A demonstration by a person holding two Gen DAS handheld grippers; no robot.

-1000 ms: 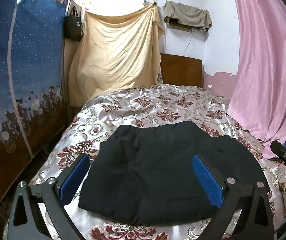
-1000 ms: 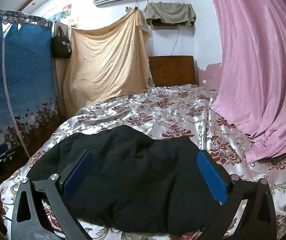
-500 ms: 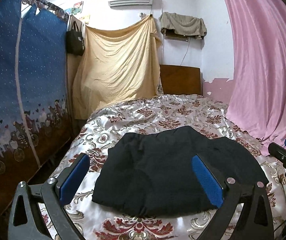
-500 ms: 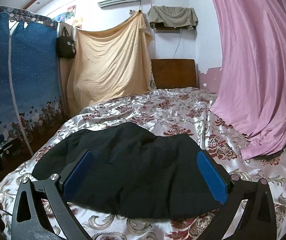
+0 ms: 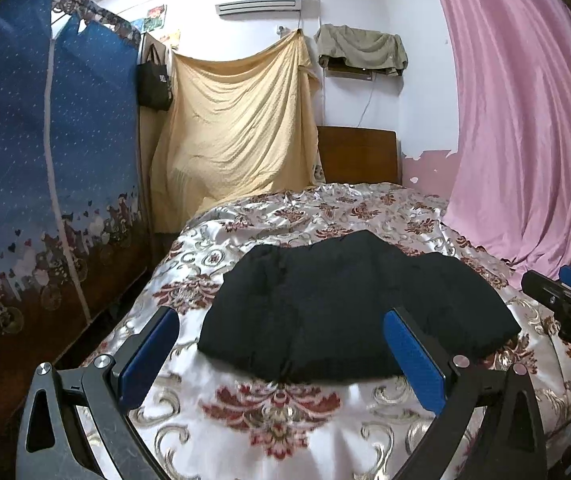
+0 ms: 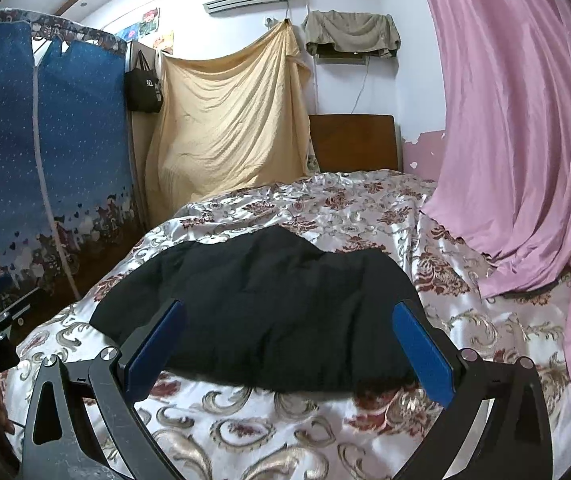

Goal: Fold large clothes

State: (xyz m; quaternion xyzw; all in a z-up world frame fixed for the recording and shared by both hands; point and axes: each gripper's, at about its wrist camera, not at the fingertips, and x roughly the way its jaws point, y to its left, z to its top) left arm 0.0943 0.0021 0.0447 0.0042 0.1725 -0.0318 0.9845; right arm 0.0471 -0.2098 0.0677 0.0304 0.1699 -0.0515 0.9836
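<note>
Left wrist view: black garment [image 5: 349, 304] lies folded, seemingly finished, on the bed [image 5: 269, 412]; left gripper [image 5: 281, 352] and right gripper [image 6: 289, 348] hover wide open, empty, clear of it.

My left tongs [image 5: 281, 354] and right tongs [image 6: 289, 350] are matt black plastic with textured blue pads [image 5: 413, 360] and shiny metal screws [image 5: 457, 361], the folded black garment [image 5: 349, 300] is dull soft cloth, the bedspread [image 5: 269, 404] glossy satin, the headboard [image 5: 357, 156] at 12 o'clock smooth wood.
</note>
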